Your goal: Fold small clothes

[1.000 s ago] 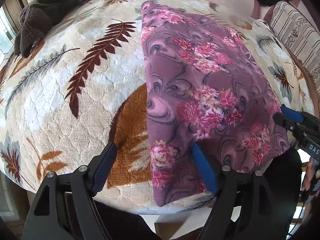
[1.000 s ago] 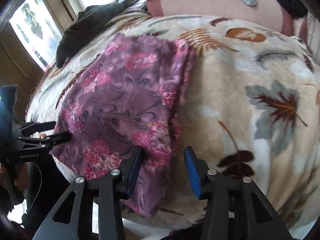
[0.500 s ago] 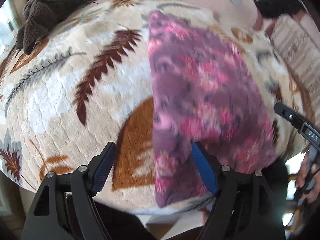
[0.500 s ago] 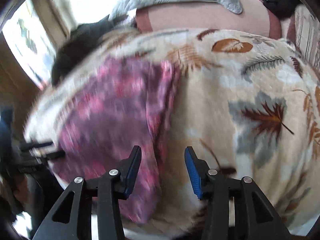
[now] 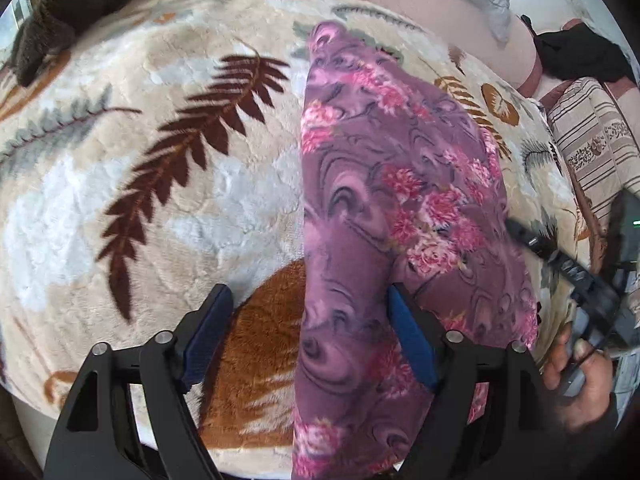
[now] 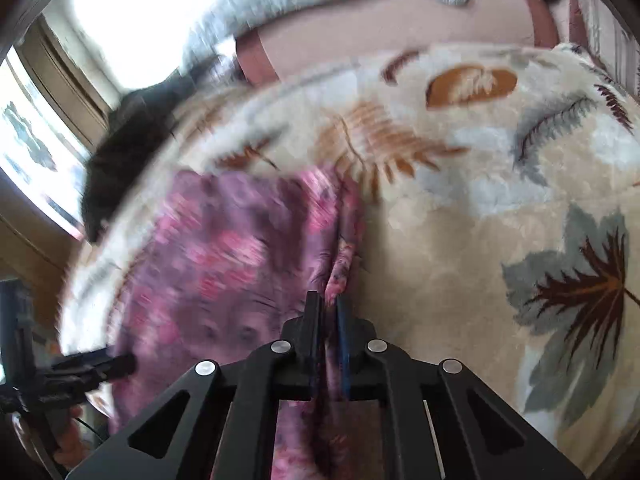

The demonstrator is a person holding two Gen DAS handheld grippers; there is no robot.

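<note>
Looking barely started: the purple floral fleece garment (image 5: 384,216) is laid lengthwise on the leaf-print plush blanket (image 5: 168,208), its right near edge just pinched by the right gripper (image 6: 329,312), whose jaws have just been closing. The left gripper (image 5: 308,320) is spread over the left near edge, nothing gripped yet; every fold is left to do.

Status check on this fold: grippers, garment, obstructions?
Right gripper just closed on purple floral garment edge. Left gripper open, straddling its near edge. Nothing obstructing.

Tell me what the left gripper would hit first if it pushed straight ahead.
Probably the purple flowered garment: its near left edge lies between the open left gripper fingers, over the leaf-print blanket. Depth is unclear.
</note>
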